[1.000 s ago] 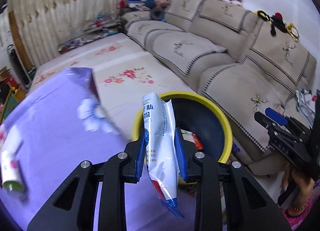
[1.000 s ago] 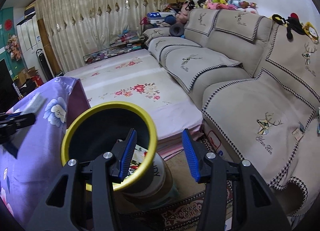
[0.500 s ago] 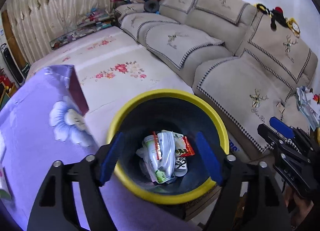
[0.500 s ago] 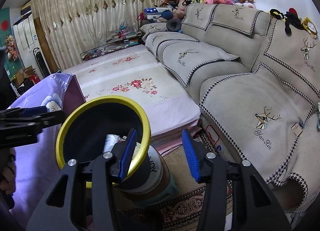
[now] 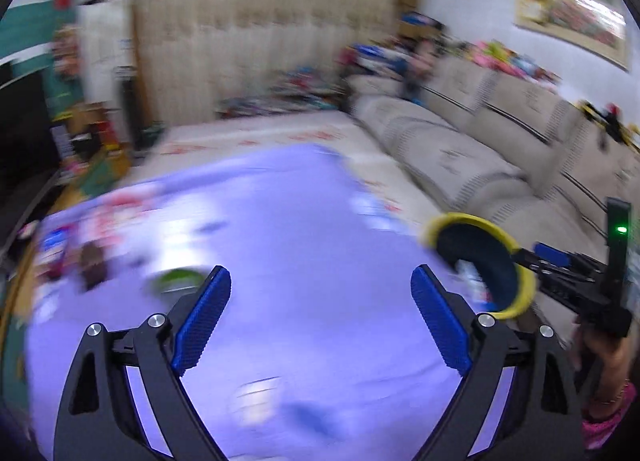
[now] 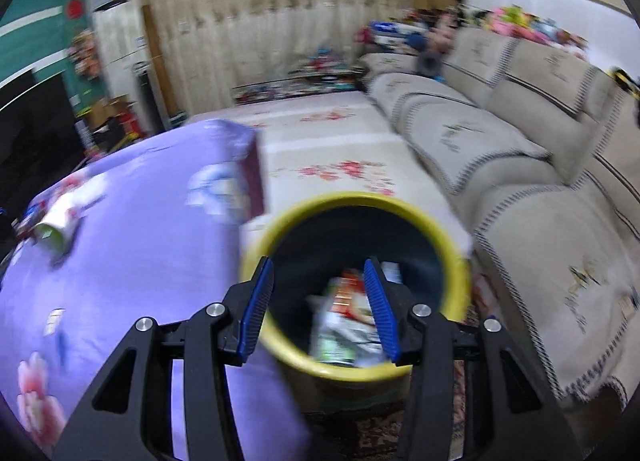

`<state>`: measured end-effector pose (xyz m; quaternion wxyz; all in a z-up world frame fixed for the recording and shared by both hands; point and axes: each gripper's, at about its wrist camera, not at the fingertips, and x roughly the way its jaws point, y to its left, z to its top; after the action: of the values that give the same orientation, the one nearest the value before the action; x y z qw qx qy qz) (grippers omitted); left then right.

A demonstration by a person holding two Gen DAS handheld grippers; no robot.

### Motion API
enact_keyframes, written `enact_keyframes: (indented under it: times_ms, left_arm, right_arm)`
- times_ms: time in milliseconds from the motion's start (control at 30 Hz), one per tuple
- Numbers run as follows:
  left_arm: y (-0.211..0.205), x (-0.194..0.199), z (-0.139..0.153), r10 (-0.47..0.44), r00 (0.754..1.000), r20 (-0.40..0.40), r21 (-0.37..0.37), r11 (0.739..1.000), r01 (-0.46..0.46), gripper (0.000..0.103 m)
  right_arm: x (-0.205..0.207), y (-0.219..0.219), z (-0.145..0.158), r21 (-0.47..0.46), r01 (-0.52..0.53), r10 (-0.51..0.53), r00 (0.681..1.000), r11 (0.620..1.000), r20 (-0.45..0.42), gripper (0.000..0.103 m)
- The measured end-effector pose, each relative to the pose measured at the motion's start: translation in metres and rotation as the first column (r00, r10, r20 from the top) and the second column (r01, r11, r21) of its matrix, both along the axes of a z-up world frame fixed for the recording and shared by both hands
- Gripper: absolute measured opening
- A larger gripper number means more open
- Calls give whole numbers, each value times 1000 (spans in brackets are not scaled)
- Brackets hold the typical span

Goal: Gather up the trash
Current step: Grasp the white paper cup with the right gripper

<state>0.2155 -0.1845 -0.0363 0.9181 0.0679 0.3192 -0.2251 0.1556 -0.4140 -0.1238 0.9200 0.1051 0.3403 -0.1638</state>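
My left gripper [image 5: 320, 273] hangs over the purple flowered tablecloth [image 5: 304, 229], its jaws opening wide with nothing between them. The view is blurred by motion. A yellow-rimmed dark bin [image 5: 506, 245] stands off the table's right edge. Blurred trash, with a green-rimmed paper cup [image 5: 180, 279], lies on the cloth to the left. My right gripper [image 6: 318, 263] is open and empty above the bin [image 6: 360, 201], which holds several wrappers [image 6: 344, 321]. The cup [image 6: 54, 227] lies on its side at the table's far left.
A beige sofa [image 6: 520, 165] runs along the right, with a flowered mat [image 6: 340, 149] in front of it. A person's hand [image 5: 604, 357] holds the right gripper [image 5: 550, 260] beside the bin. Curtains and clutter fill the far wall.
The left gripper let the white and blue packet fall into the bin, opened wide and swung left over the table. The right gripper shifted left, and now looks down into the bin.
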Motion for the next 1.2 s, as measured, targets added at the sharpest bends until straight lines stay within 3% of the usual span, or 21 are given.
enact_keyframes:
  times_ms: [133,300,400,467,700,1200]
  left_arm:
    - [92,-1,6,191,980,49,-2,982,-191,91]
    - [191,-17,11,375,919,120,-1,926,-378,92]
    - [224,-31,8,432,888,156,-9,900,-436,93]
    - [242,-39,4,443,881,165,-14,895,-447,93]
    - [245,-40,-3,430,890,151,-45,903,-428,93]
    - [245,-23,-21,431,896,109,-71,902,-426,93]
  right_arm:
    - [36,70,7,23,-152,152,988,988,33,45]
    - [78,173,13,41,-371,369,928,928,47,45]
    - [94,218,12,55,-448,446,894,892,44,44]
    - [106,247,12,61,-488,487,873,871,39,44]
    - [139,287,7,53,-478,478,878,877,10,44]
    - [181,294,-18,95,-390,396,917,916,-51,45]
